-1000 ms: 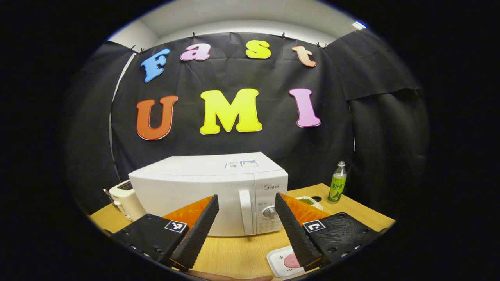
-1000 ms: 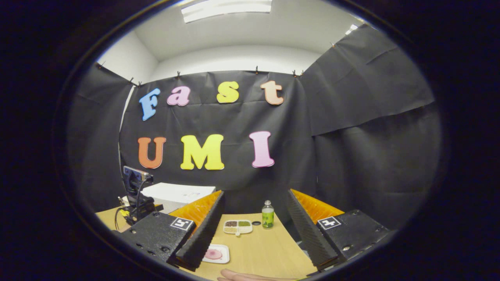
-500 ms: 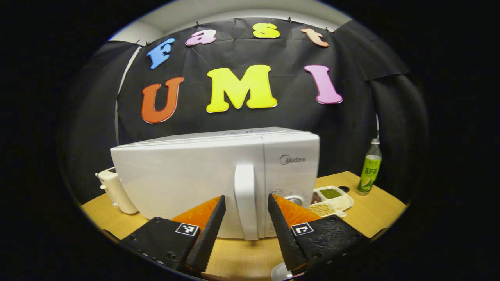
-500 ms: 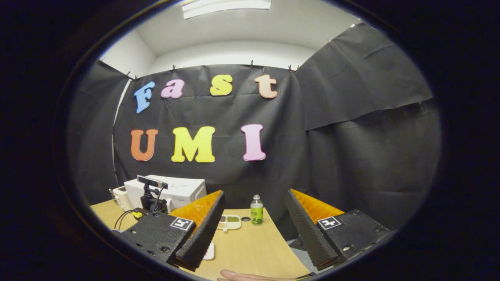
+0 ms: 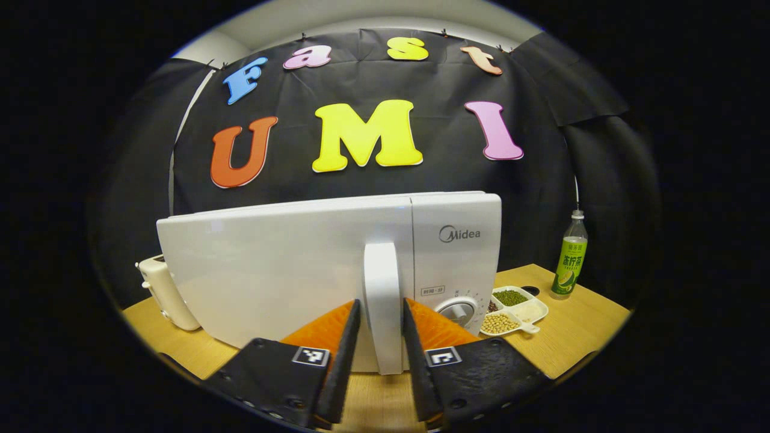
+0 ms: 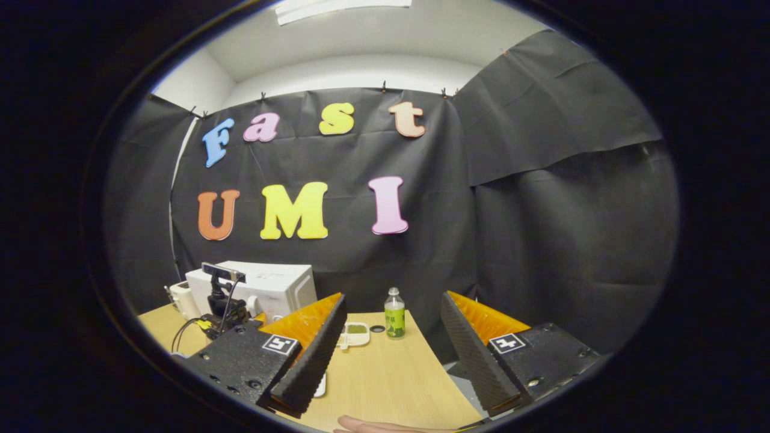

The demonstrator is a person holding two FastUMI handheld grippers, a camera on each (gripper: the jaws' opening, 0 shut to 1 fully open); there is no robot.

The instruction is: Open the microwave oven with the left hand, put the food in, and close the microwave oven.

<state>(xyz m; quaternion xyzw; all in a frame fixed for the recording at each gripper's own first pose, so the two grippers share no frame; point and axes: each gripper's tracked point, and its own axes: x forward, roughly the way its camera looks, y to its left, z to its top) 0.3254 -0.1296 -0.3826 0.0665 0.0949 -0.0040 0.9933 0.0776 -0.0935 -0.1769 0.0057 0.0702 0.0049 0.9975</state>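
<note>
The white microwave [image 5: 283, 270] stands on the wooden table [image 5: 577, 328] with its door shut. Its upright door handle [image 5: 382, 270] sits between the fingers of my left gripper [image 5: 381, 304], which press on it from both sides. In the right gripper view the same microwave [image 6: 277, 285] lies far left, with the left gripper's rig [image 6: 221, 300] in front of it. My right gripper [image 6: 392, 299] hovers open over the table, holding nothing. A white plate edge [image 6: 322, 385] peeks out behind its left finger; whatever lies on the plate is hidden.
A cream toaster [image 5: 161, 291] stands left of the microwave. To its right are a divided dish of beans [image 5: 514, 311] and a green-labelled bottle [image 5: 569, 258]. A hand [image 6: 373, 426] shows at the bottom of the right gripper view.
My left gripper moved in to the microwave and narrowed from wide open onto the door handle. The right gripper drifted back and tilted slightly, staying open.
</note>
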